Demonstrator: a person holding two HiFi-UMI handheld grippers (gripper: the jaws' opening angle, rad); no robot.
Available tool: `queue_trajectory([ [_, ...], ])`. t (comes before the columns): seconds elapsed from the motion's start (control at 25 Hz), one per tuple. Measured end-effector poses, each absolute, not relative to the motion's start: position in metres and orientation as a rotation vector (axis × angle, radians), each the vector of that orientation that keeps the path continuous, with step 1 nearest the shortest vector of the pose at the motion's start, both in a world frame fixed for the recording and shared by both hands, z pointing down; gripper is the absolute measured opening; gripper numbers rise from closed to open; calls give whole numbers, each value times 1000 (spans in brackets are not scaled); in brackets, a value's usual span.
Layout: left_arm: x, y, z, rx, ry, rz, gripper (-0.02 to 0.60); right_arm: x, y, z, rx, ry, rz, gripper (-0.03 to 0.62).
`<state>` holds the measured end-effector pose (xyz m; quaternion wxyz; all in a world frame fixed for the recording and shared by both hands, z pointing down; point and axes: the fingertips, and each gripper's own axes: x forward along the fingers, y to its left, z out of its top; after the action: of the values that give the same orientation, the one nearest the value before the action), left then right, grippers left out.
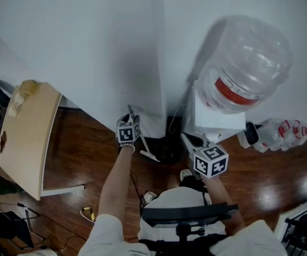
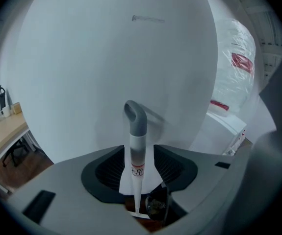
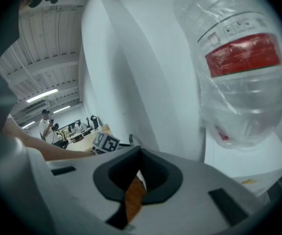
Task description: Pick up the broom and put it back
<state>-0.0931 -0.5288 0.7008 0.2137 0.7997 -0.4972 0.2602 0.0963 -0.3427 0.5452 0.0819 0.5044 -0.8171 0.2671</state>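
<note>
The broom's handle (image 2: 137, 151), white with a grey hooked top, stands upright against the white wall (image 2: 106, 58). It sits in the gap between my left gripper's (image 2: 141, 182) spread jaws, with room on both sides. In the head view the left gripper (image 1: 134, 120) is at the wall corner, around the handle (image 1: 147, 153), which slants down to a dark mass on the floor (image 1: 166, 145). My right gripper (image 1: 191, 142) hovers a little to the right, by the water dispenser. Its jaws (image 3: 137, 182) stand nearly together, with only a slit of brown floor showing and nothing in them.
A water dispenser (image 1: 217, 116) with a large clear bottle (image 1: 246, 63) stands right of the corner, with plastic packs (image 1: 281, 132) beside it. A wooden desk (image 1: 28, 132) is at the left. A black chair base (image 1: 188, 217) and cables lie on the wood floor near my feet.
</note>
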Motion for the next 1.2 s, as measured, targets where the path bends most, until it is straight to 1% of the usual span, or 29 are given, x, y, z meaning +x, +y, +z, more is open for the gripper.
queue_trajectory([
  [0.08, -90, -531, 707, 2226, -1366, 747, 190, 101, -345, 545, 1513, -2431, 796, 9],
  [0.16, -87, -533, 710, 2233, -1358, 738, 170, 103, -347, 544, 1512, -2429, 789, 9],
  [0.24, -89, -533, 709, 2240, -1368, 729, 106, 103, -347, 542, 1507, -2431, 781, 9],
  [0.56, -104, -499, 699, 2230, -1426, 657, 103, 96, -352, 539, 1468, -2463, 768, 9],
  [0.8, -133, -445, 688, 2203, -1470, 629, 103, 58, -355, 526, 1372, -2550, 744, 9],
  [0.96, -154, -421, 650, 2217, -1544, 642, 103, 29, -351, 518, 1291, -2606, 729, 9],
  [1.2, -175, -394, 531, 2288, -1711, 527, 103, -4, -346, 506, 1227, -2671, 742, 9],
])
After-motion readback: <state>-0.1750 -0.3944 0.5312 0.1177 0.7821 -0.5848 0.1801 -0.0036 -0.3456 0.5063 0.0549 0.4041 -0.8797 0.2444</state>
